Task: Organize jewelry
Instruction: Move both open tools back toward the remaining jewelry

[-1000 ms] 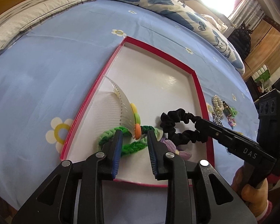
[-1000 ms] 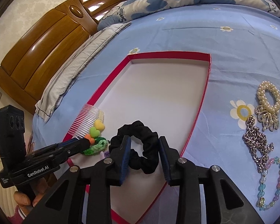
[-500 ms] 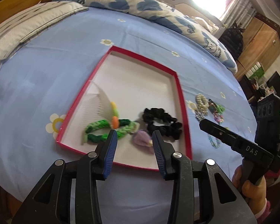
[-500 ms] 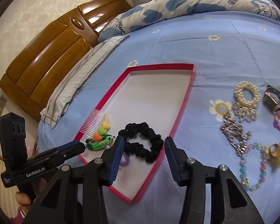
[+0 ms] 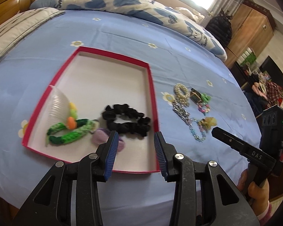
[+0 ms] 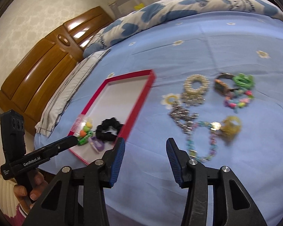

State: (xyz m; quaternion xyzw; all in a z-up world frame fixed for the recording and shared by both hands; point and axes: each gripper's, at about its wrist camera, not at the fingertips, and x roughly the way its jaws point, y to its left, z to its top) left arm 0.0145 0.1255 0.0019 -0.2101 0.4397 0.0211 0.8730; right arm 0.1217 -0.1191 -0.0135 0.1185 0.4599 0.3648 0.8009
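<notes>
A red-rimmed white tray (image 5: 150, 86) (image 6: 141, 98) lies on the blue bedsheet. In it are a black scrunchie (image 5: 127, 120) (image 6: 108, 130), a green braided band (image 5: 69, 133), a clear comb (image 5: 56, 99) and a purple hair tie (image 5: 101, 138). On the sheet to its right lie a pearl bracelet (image 6: 196, 83), a silver chain (image 6: 183, 117), a pastel bead necklace (image 6: 203, 141), a watch (image 6: 223, 84) and a colourful bead bracelet (image 6: 237, 99). My left gripper (image 5: 134, 156) is open and empty above the tray's near edge. My right gripper (image 6: 145, 162) is open and empty above the sheet, near the necklace.
A heart-print quilt (image 5: 111, 1) lies across the back of the bed. A striped pillow (image 6: 69, 86) and a wooden headboard (image 6: 37, 71) are to the left. Wooden wardrobes (image 5: 249, 30) stand beyond the bed's right side.
My right gripper let go of the black scrunchie, which now lies in the tray, and swung right toward the loose jewelry. My left gripper drew back from the tray and opened wider.
</notes>
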